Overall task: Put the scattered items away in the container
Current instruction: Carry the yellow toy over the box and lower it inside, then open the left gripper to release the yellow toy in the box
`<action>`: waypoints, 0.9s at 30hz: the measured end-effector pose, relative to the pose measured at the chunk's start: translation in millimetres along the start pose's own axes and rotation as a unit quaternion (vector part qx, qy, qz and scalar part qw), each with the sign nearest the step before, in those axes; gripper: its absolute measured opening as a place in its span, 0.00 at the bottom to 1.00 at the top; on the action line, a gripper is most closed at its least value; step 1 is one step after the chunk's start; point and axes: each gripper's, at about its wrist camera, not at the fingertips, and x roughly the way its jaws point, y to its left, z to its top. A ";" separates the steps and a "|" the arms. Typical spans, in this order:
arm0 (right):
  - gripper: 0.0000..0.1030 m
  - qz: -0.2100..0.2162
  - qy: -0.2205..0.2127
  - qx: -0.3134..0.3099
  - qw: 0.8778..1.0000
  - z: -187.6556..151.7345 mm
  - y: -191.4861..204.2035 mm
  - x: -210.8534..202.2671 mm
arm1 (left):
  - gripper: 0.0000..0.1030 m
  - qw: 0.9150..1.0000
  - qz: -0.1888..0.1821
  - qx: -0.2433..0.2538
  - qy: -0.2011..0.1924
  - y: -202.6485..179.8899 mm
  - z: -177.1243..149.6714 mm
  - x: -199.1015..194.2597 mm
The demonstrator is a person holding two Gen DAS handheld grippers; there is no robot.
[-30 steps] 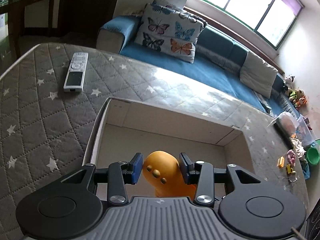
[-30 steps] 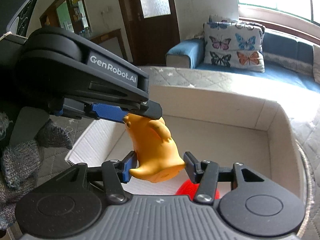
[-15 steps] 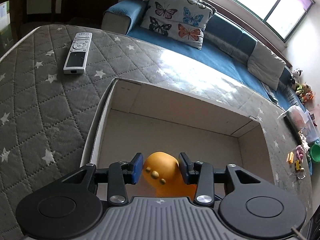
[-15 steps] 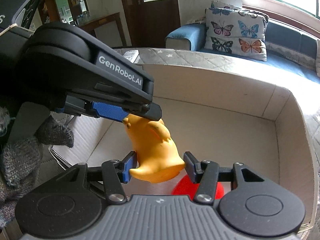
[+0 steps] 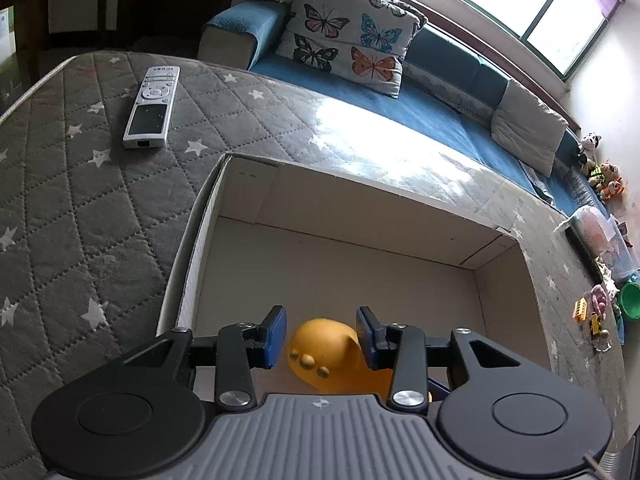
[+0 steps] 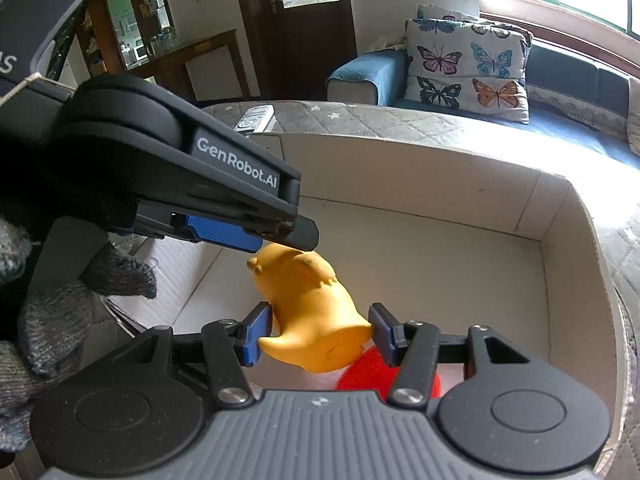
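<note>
While the left wrist view looks down into the cardboard box (image 5: pixel 208 208), I see the left gripper (image 5: pixel 322 332) over its open inside with the head of the yellow toy (image 5: pixel 320 352) between the blue pads; those jaws have just been closing, yet a sliver of gap shows at one pad, so I judge this claw released and not yet gripping; the toy hangs above the box floor, inside the walls; out on the quilted cover a silver remote (image 5: pixel 152 108) lies well apart from the box, and a few small toys (image 5: pixel 596 312) sit near the far right edge, though I cannot tell whether those belong to the job.

From the right wrist view, the right gripper (image 6: pixel 320 332) has the toy's broad base between its pads, both touching it, so I read it as grasping the toy; its jaws have just been opening a little; the left gripper's finger lies across the toy's head from above; a red item (image 6: pixel 360 372) lies in the box beneath, partly hidden.

As I judge it, one item is in, the yellow toy is over the box but not set down, and the remote at least is left to collect.
</note>
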 end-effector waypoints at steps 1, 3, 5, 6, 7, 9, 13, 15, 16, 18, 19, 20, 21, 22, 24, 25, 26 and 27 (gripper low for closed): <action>0.54 0.000 -0.002 -0.001 1.000 -0.5 1.1 -2.4 | 0.40 1.000 0.001 0.000 -0.002 -0.1 -0.2 -1.3; 0.55 0.000 -0.008 -0.003 1.000 -0.2 2.9 -7.1 | 0.40 1.000 0.001 0.001 -0.007 -0.3 -0.6 -4.5; 0.56 0.001 -0.015 -0.004 1.000 0.2 4.8 -13.4 | 0.40 1.000 0.003 0.002 -0.014 -0.7 -1.1 -8.6; 0.56 0.002 -0.018 -0.005 1.000 0.4 5.9 -16.0 | 0.40 1.000 0.003 0.003 -0.017 -1.0 -1.4 -10.9; 0.56 0.001 -0.021 -0.007 1.000 0.3 6.9 -18.8 | 0.40 1.000 0.003 0.004 -0.019 -1.2 -2.0 -13.5; 0.56 0.000 -0.027 -0.009 1.000 -0.4 8.6 -24.4 | 0.40 1.000 0.001 0.004 -0.024 -1.3 -3.0 -18.9; 0.57 -0.001 -0.044 -0.011 0.999 -3.9 11.3 -40.7 | 0.40 0.999 -0.001 0.007 -0.038 -1.6 -6.6 -32.1; 0.57 -0.003 -0.051 -0.014 0.999 -6.8 13.2 -48.2 | 0.40 0.999 -0.002 0.009 -0.045 -2.1 -9.5 -38.9; 0.57 -0.004 -0.055 -0.016 0.998 -9.2 14.6 -52.8 | 0.40 0.999 -0.003 0.011 -0.048 -2.5 -11.1 -42.3; 0.57 -0.006 -0.062 -0.019 0.998 -13.3 16.6 -60.6 | 0.40 0.999 -0.004 0.012 -0.053 -3.2 -14.8 -49.3; 0.57 -0.007 -0.065 -0.021 0.998 -15.6 17.8 -64.6 | 0.40 0.998 -0.005 0.012 -0.055 -3.4 -17.0 -52.8; 0.57 -0.008 -0.067 -0.022 0.997 -17.6 18.6 -67.6 | 0.40 0.998 -0.007 0.013 -0.058 -3.7 -19.2 -56.1; 0.57 -0.009 -0.069 -0.022 0.997 -19.4 19.1 -70.2 | 0.40 0.998 -0.008 0.015 -0.060 -4.0 -21.6 -59.6; 0.58 -0.009 -0.071 -0.021 0.997 -21.3 19.2 -73.0 | 0.40 0.998 -0.008 0.016 -0.063 -4.6 -24.2 -63.1; 0.58 -0.008 -0.073 -0.018 0.997 -25.7 19.1 -78.7 | 0.40 0.997 -0.010 0.018 -0.068 -5.5 -29.7 -70.0; 0.58 -0.008 -0.074 -0.017 0.997 -28.3 19.5 -81.2 | 0.40 0.997 -0.010 0.018 -0.069 -5.7 -33.0 -73.0; 0.59 -0.008 -0.074 -0.017 0.997 -30.6 20.0 -83.0 | 0.40 0.997 -0.011 0.018 -0.071 -5.9 -36.2 -76.0; 0.59 -0.008 -0.074 -0.017 0.997 -33.1 20.5 -84.8 | 0.40 0.997 -0.012 0.018 -0.072 -6.1 -39.4 -79.0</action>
